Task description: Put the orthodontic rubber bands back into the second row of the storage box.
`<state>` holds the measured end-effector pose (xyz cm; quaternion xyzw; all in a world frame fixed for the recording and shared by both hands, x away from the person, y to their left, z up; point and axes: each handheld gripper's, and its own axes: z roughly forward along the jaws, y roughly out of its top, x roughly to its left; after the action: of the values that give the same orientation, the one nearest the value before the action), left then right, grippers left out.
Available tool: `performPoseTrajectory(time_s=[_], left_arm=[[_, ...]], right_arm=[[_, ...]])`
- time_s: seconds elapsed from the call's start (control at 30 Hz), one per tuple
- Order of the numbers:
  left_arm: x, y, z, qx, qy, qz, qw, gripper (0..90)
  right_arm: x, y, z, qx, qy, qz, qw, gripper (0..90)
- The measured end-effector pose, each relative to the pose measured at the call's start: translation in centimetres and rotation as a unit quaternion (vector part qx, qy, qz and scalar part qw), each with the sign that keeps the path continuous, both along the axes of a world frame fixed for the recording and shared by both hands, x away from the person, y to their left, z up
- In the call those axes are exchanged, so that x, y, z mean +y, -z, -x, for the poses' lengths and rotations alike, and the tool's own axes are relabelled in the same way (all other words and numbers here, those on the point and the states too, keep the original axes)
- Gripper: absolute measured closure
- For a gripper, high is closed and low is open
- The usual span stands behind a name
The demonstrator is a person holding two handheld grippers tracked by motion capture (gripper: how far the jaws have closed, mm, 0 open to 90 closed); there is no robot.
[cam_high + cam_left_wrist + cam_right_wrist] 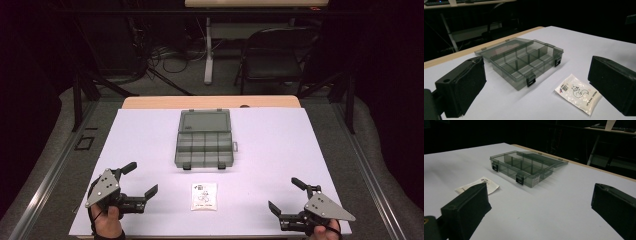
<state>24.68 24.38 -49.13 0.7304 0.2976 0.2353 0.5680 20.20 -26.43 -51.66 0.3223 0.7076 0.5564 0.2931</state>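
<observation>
A: How do the two tools stand?

B: The left gripper has its jaws spread wide with nothing between them, and the right gripper is the same, jaws apart and bare. Each is held by a hand at the near edge of the table.

A: Where are they, counted from the small white packet?

B: The left gripper sits well to the packet's left, the right gripper well to its right, neither touching it. In the left gripper view the packet lies flat just inside the right-hand jaw; in the right gripper view the packet is partly hidden behind the left-hand jaw.

A: And the box?

B: The clear grey compartment box lies just beyond the packet, farther from the person, not touching it. Its lid is folded open flat on the far side, and its two black latches face the packet.
</observation>
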Motion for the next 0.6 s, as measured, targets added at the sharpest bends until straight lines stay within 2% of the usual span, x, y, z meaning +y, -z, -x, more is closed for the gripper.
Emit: performPoseTrajectory(time_s=[0.3,0.6], left_arm=[[-0.18,0.04,-0.12,0.005,0.009,-0.002,0.9999,1.5],[-0.35,-0.58,-0.74,0.028,0.008,0.007,0.9995,1.5]], right_arm=[[-0.04,-0.03,0.10,0.000,0.000,0.002,1.0000,0.8],[0.00,0.02,0.08,-0.001,0.002,0.004,1.0000,0.8]])
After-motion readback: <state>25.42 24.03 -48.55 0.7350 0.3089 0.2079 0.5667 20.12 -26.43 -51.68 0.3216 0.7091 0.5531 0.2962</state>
